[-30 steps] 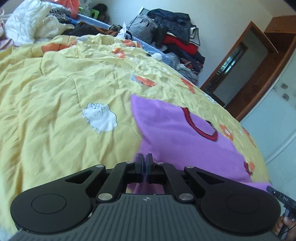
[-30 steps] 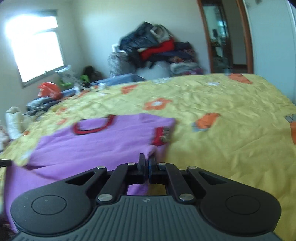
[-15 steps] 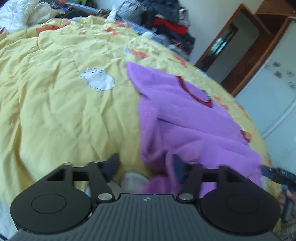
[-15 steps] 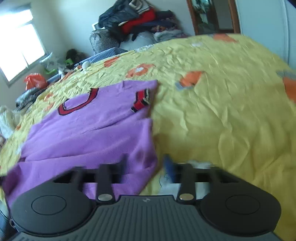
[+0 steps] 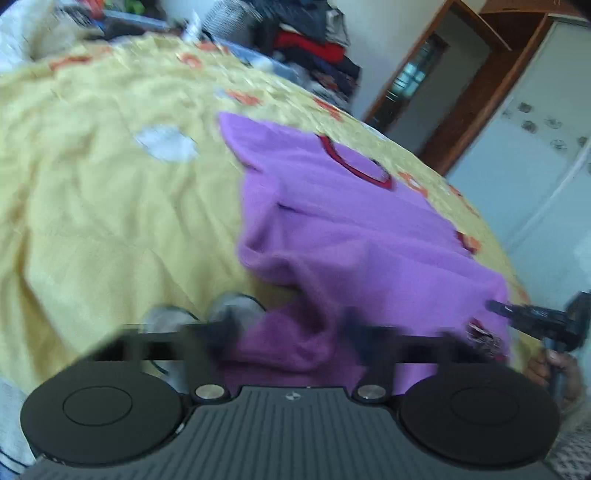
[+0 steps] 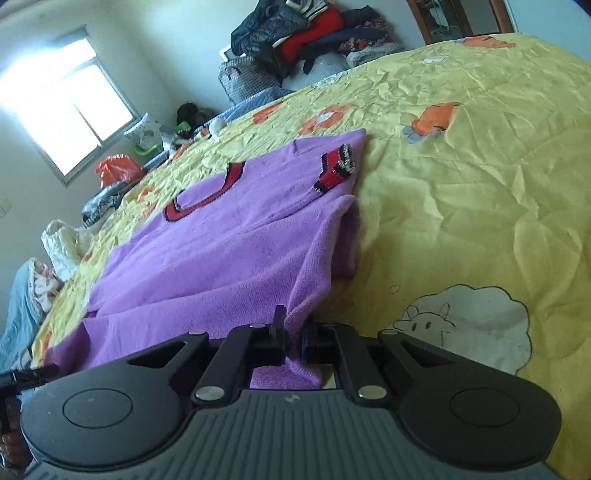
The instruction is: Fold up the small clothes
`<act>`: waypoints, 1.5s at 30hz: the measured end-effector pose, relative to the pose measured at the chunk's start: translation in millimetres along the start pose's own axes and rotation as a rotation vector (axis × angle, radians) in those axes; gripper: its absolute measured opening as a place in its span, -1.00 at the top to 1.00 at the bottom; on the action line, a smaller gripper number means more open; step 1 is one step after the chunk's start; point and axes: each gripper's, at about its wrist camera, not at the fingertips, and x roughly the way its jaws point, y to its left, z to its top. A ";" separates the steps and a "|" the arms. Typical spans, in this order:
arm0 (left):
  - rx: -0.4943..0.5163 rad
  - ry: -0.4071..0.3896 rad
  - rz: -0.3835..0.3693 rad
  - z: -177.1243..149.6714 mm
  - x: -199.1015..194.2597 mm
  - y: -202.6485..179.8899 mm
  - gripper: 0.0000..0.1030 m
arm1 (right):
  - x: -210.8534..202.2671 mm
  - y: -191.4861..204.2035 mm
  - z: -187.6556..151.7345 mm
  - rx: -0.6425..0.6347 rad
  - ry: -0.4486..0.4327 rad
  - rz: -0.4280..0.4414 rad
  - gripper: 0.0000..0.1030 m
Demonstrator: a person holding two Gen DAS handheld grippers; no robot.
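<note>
A small purple sweater (image 5: 351,221) with red-and-black neck trim lies on the yellow quilt, its near hem bunched. In the blurred left wrist view my left gripper (image 5: 291,328) is open, its fingers either side of the hem's left corner. In the right wrist view the sweater (image 6: 229,236) shows a red striped cuff (image 6: 334,168) folded onto its chest. My right gripper (image 6: 293,338) is shut on the hem's right corner. The right gripper also shows at the left view's right edge (image 5: 532,317).
The yellow quilt (image 6: 480,177) with orange and white cartoon prints covers the bed. A pile of dark and red clothes (image 6: 306,33) sits at the far side. A window (image 6: 62,107) is at left, a wooden door frame (image 5: 461,92) at right.
Both grippers let go of the sweater and opened. The right has now shut again on the hem's right corner. The left stays open, astride the left corner. The near hem has bunched up.
</note>
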 end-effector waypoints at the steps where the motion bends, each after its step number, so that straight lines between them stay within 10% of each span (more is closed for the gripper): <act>1: 0.000 0.021 0.009 0.9 4.4 -1.4 0.88 | -2.5 -1.8 0.4 0.010 -0.009 0.016 0.88; 10: -0.112 -0.107 -0.106 61.3 18.3 15.0 0.93 | -21.9 -22.5 37.1 0.125 -0.132 0.159 0.89; 18: -0.155 -0.046 -0.053 99.9 69.3 37.8 0.92 | 6.3 -24.8 77.8 -0.043 -0.096 -0.080 0.87; 23: -0.160 -0.047 -0.065 74.6 38.3 35.9 0.42 | 7.8 -1.8 61.0 -0.268 -0.035 -0.344 -0.10; 31: -0.124 0.037 -0.107 9.4 0.8 12.7 -0.05 | 22.6 85.4 30.8 -0.623 -0.003 -0.075 -0.15; 35: -0.158 0.061 -0.144 16.4 7.1 15.8 -0.08 | 52.2 110.3 21.6 -0.811 0.071 -0.026 0.02; 37: -0.163 0.081 -0.135 20.6 14.6 17.0 0.09 | 59.5 118.0 15.7 -0.888 0.105 -0.061 0.84; 41: -0.209 0.119 -0.102 26.7 20.2 21.3 1.00 | 41.2 120.7 11.4 -0.897 0.101 -0.053 0.89; 45: -0.238 0.115 -0.099 24.7 12.8 23.4 1.00 | -2.3 121.4 21.9 -0.801 0.029 -0.020 0.94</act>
